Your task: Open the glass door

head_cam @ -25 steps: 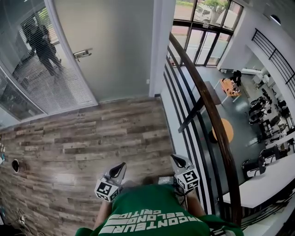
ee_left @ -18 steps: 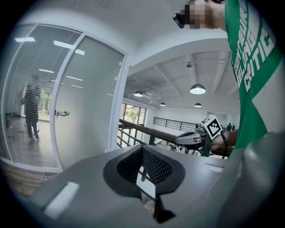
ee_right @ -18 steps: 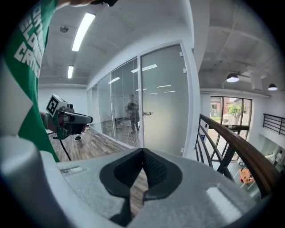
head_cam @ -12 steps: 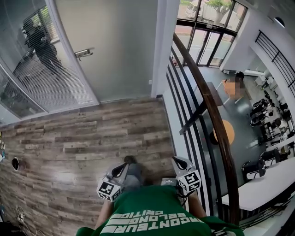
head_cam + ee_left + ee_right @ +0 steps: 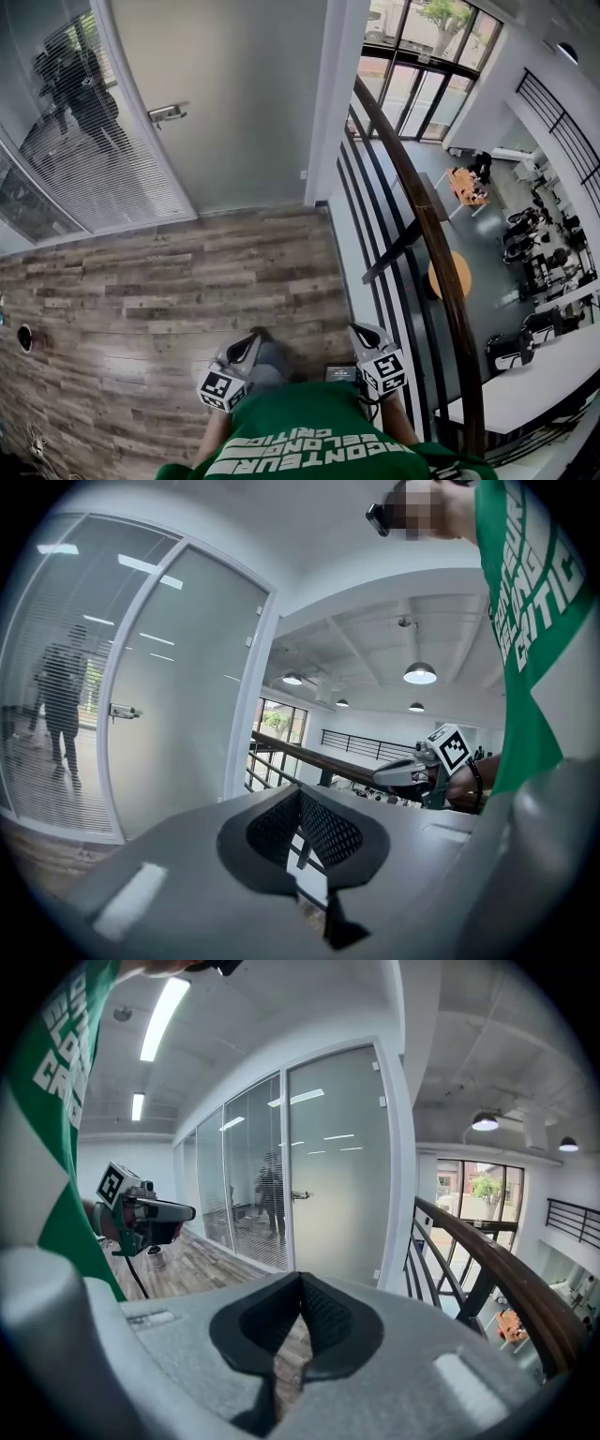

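The frosted glass door [image 5: 225, 94] stands closed at the far end of the wood floor, its metal lever handle [image 5: 167, 113] on the left side. The left gripper view shows the door [image 5: 183, 686] and handle [image 5: 123, 712] to the left, the right gripper view shows the door [image 5: 337, 1176] and handle [image 5: 300, 1195] straight ahead. My left gripper [image 5: 246, 345] and right gripper [image 5: 361, 330] are held close to my body, well short of the door. Both the left gripper [image 5: 300, 794] and the right gripper [image 5: 302, 1283] are shut with nothing held.
A dark railing with a wooden handrail [image 5: 422, 216] runs along the right, with an atrium of desks below. A white pillar [image 5: 333, 94] stands right of the door. A glass wall with blinds [image 5: 84, 178] lies to the left; a person [image 5: 80, 89] walks behind it.
Both grippers and my view have advanced slightly toward the door. A grey knee or shoe has come into view between the grippers. The person behind the glass has shifted.
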A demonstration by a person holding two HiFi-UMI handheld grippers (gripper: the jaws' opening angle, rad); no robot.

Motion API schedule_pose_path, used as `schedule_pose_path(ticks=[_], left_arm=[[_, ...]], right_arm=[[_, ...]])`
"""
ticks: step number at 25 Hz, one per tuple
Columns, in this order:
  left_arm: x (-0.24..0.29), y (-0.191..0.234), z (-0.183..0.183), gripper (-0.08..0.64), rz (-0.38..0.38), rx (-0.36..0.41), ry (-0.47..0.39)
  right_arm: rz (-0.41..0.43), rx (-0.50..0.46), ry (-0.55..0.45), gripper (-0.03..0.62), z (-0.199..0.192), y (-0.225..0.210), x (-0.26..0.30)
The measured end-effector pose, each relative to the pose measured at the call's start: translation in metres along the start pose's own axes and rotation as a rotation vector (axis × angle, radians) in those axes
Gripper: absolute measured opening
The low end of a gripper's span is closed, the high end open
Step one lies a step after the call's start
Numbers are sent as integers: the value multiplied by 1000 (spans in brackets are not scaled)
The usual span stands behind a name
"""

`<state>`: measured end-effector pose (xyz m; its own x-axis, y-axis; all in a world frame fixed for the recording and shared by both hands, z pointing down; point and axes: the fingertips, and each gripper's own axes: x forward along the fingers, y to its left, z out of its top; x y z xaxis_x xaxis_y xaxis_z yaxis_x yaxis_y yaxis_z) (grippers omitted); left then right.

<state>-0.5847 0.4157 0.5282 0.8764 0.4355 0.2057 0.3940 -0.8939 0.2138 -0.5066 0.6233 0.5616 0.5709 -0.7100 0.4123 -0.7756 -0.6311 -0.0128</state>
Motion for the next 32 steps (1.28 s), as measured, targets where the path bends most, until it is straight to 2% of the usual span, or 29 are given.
schedule_pose_path(ticks=[13, 24, 32], left_arm=[[42, 89, 29, 11, 4, -2, -23], [46, 158, 50, 11, 75, -72, -43], [36, 205, 56, 11, 160, -102, -84]], right_arm=[[8, -36, -10, -6, 52, -18, 92], [53, -115, 44, -6, 97, -18, 152], [144, -216, 63, -6, 126, -5, 211]])
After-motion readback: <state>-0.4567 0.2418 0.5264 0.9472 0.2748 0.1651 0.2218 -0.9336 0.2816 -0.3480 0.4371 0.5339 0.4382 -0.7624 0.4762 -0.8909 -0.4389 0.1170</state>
